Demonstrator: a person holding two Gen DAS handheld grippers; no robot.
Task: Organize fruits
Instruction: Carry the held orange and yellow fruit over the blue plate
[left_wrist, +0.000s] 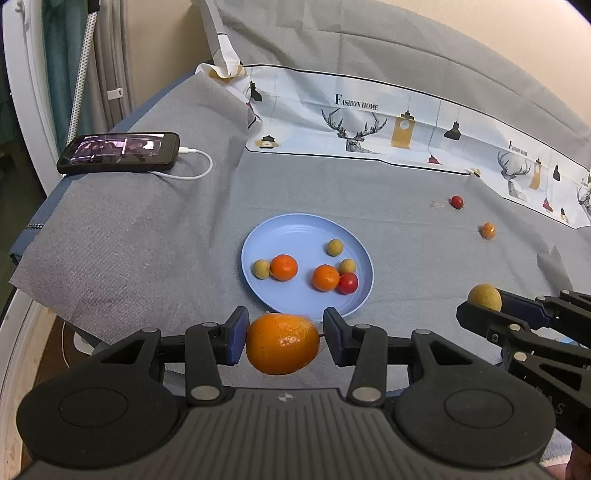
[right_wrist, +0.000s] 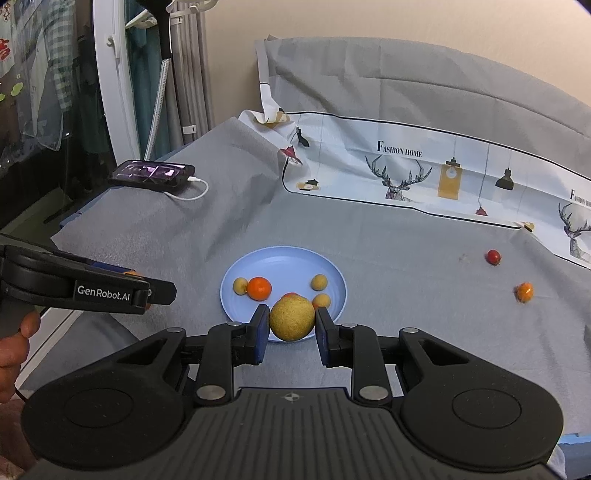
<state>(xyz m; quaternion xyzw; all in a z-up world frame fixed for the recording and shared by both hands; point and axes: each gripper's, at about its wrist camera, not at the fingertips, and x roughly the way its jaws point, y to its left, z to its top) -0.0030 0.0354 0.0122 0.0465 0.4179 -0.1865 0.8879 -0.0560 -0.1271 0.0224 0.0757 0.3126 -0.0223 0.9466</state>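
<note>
Grey cloth (left_wrist: 147, 236) covered the desk in front of me, with a printed deer-pattern sheet (left_wrist: 369, 122) lying along its far side and a phone (left_wrist: 118, 152) on a white cable (left_wrist: 195, 166) at the far left corner. Near the middle sat the blue plate (left_wrist: 280, 236), holding two small oranges, three yellow-green fruits and one red fruit. My left gripper (left_wrist: 283, 341) hovered just short of the plate's near rim, its jaws pinching a large orange (left_wrist: 282, 343) from both sides. My right gripper (right_wrist: 290, 325) was beside it on the right, jaws closed on a yellow-green fruit (right_wrist: 291, 318) and held above the near edge of the plate. Well apart from the plate, off to the far right on the cloth, a small red fruit (left_wrist: 457, 201) and a small orange fruit (left_wrist: 488, 230) lay loose, near each other but not touching. My left hand (right_wrist: 14, 339) showed at the edge of the right wrist view, wrapped round the handle.
</note>
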